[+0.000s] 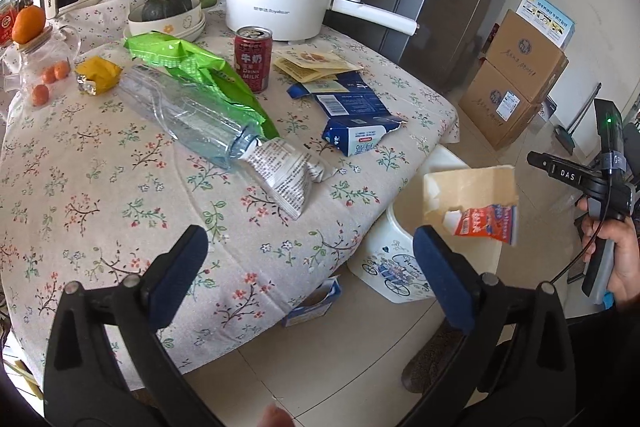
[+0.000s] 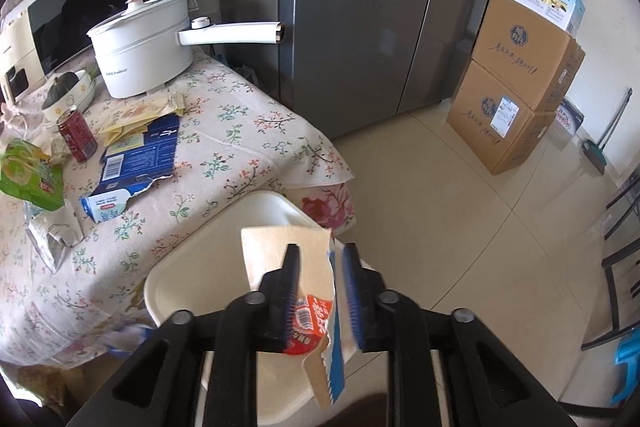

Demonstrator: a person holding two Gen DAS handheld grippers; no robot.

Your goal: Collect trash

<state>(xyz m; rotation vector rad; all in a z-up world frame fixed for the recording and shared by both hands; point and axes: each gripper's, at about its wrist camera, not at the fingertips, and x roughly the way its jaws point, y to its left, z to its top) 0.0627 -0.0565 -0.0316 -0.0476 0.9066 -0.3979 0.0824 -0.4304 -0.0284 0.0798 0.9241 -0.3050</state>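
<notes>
Right wrist view: my right tongs [image 2: 320, 291] released, torn carton [image 2: 308, 319] loose between jaws, above bin [image 2: 180, 267]. Left tongs [image 1: 312, 267] spread wide, empty; plastic bottle [image 1: 188, 115] far-left on surface [image 1: 100, 227], long axis diagonal, nearer left hand.

A: How many things are lying on the bench [image 1: 100, 211]?
B: I'm counting one clear bottle [image 1: 180, 111], one red can [image 1: 253, 59], one green bag [image 1: 188, 67], two torn cartons.
A: Cardboard boxes?
B: Two are standing stacked, far right.
</notes>
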